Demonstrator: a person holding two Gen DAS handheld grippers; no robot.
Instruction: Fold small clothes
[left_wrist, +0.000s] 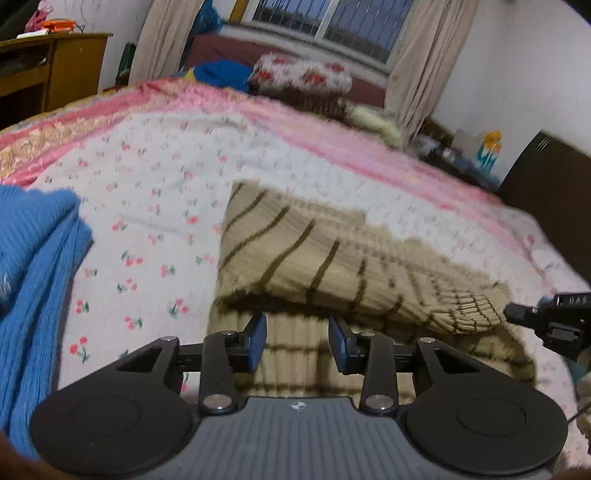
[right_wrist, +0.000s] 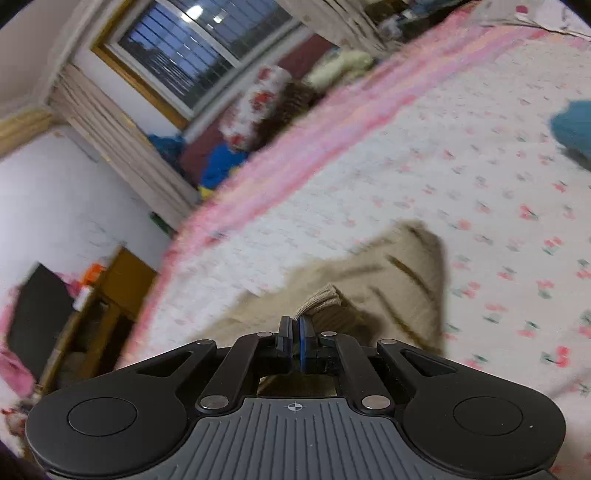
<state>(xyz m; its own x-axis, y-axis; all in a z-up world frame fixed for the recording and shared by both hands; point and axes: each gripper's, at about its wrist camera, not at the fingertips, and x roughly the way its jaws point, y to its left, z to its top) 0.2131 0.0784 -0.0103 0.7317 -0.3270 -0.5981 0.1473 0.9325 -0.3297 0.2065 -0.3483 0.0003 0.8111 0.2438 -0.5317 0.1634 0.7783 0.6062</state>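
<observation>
While right gripper (right_wrist: 295, 328) pinches ribbed sweater (left_wrist: 317, 254) | left gripper (left_wrist: 297, 338) agape

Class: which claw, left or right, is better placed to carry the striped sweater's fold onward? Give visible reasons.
Right. The right claw is shut on the striped sweater; the left claw is open, holding nothing.

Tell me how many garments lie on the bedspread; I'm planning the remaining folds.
2. A beige striped sweater lies mid-bed, its cuff pinched by the right gripper; a blue knit lies to its left. Others may sit outside both views.
</observation>
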